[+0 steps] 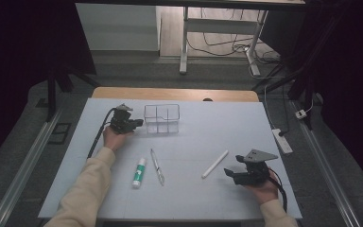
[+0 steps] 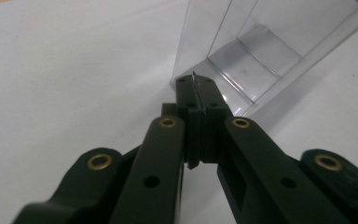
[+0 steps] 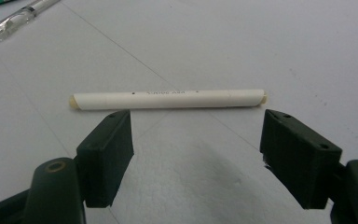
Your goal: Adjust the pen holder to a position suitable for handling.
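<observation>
Lining up right claw [image 3: 196,154], jaws wide and empty, on white pen [image 3: 168,100] lying crosswise just ahead on counter [image 3: 270,51]. Left claw [image 2: 199,95] closed, empty, beside clear organizer [image 2: 261,51]. Next: advance, rotate to straddle the barrel, close.

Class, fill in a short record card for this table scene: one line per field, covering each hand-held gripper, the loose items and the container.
Left hand-held gripper: jaws shut, empty, tips at the near corner of the clear box
Right hand-held gripper: jaws open, just short of the white stick, not touching it
White stick: lying flat across the jaws' line
Clear box: upright, divided, empty as far as visible
Glue stick: lying flat on the table
Pen: lying right of the glue stick
Table: covered white
</observation>
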`<state>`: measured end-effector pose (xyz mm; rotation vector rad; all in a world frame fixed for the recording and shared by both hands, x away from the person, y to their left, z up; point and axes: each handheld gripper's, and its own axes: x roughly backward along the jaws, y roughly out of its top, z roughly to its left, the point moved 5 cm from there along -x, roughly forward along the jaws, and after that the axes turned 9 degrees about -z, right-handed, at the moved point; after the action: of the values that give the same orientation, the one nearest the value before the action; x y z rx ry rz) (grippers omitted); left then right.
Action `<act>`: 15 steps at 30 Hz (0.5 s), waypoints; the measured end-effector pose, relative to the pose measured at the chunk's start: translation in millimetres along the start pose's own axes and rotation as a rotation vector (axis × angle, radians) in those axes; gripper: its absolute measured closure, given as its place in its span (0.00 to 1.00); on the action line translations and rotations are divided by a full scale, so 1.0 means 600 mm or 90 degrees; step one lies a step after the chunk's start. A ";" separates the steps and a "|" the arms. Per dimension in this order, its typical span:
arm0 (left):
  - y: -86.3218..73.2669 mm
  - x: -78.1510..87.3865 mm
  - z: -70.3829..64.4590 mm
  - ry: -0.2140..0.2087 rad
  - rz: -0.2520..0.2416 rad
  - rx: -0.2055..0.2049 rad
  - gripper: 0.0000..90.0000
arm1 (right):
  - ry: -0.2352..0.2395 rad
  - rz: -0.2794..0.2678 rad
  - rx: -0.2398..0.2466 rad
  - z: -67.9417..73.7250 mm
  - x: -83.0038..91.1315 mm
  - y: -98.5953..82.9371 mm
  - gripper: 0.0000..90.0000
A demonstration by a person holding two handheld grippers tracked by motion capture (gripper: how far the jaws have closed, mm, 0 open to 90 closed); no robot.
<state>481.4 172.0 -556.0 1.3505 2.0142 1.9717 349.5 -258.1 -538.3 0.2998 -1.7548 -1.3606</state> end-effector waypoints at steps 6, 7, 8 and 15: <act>0.003 -0.009 -0.008 -0.005 0.004 -0.007 0.99 | -0.002 0.001 0.002 -0.001 0.001 -0.001 0.28; 0.004 -0.010 -0.008 0.003 0.008 -0.014 0.99 | -0.003 0.003 0.003 -0.001 0.001 -0.001 0.28; 0.004 -0.012 -0.008 0.008 0.010 -0.018 0.99 | -0.003 0.003 0.003 -0.001 0.001 -0.001 0.28; 0.007 -0.015 -0.004 0.007 0.006 -0.005 0.99 | -0.004 0.003 0.003 -0.001 0.001 -0.002 0.28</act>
<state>488.0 164.0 -557.1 1.3547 2.0061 1.9925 349.3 -259.5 -538.9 0.2944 -1.7626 -1.3552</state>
